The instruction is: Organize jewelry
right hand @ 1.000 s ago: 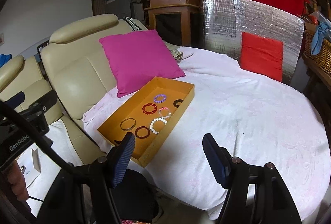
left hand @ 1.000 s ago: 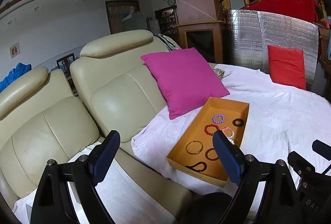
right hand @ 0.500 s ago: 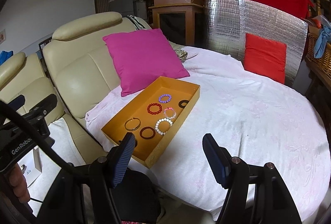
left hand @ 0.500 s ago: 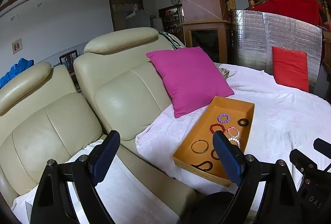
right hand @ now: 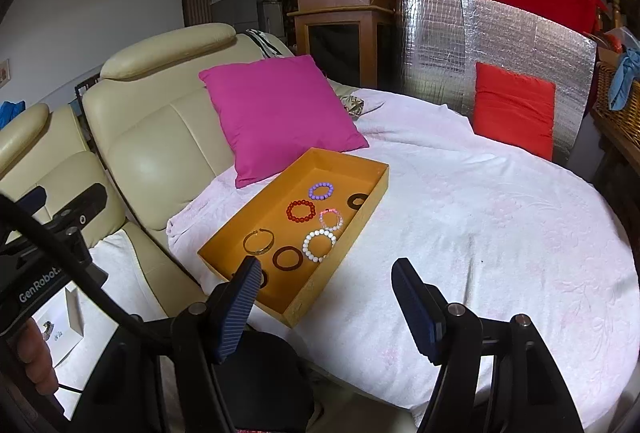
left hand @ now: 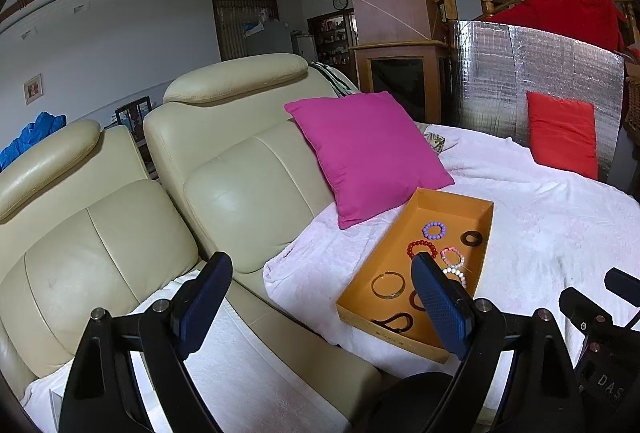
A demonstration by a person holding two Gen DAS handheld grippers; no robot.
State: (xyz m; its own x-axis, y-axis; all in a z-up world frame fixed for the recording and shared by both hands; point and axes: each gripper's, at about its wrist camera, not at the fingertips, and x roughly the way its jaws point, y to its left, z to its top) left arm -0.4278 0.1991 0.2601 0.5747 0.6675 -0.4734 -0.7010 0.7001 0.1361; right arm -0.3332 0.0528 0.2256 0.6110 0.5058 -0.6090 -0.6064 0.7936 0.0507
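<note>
An orange tray (right hand: 362,211) lies on a round table with a white cloth (right hand: 500,233); it also shows in the left wrist view (left hand: 486,233). In it lie several bracelets: a purple bead one (right hand: 321,190), a red bead one (right hand: 300,211), a pink one (right hand: 331,220), a white bead one (right hand: 319,245), a gold bangle (right hand: 259,242) and dark rings (right hand: 287,258). My right gripper (right hand: 326,309) is open and empty, just short of the tray's near end. My left gripper (left hand: 320,307) is open and empty, left of the tray, over the sofa.
A cream leather sofa (left hand: 240,185) stands left of the table. A pink cushion (right hand: 280,113) leans behind the tray. A red cushion (right hand: 514,109) rests against a silver foil panel (right hand: 480,45) at the table's far side. A small white box (right hand: 64,325) lies on the sofa seat.
Both grippers have drifted slightly left and towards the tray, which sits a little further right in both views. Both stay open and empty.
</note>
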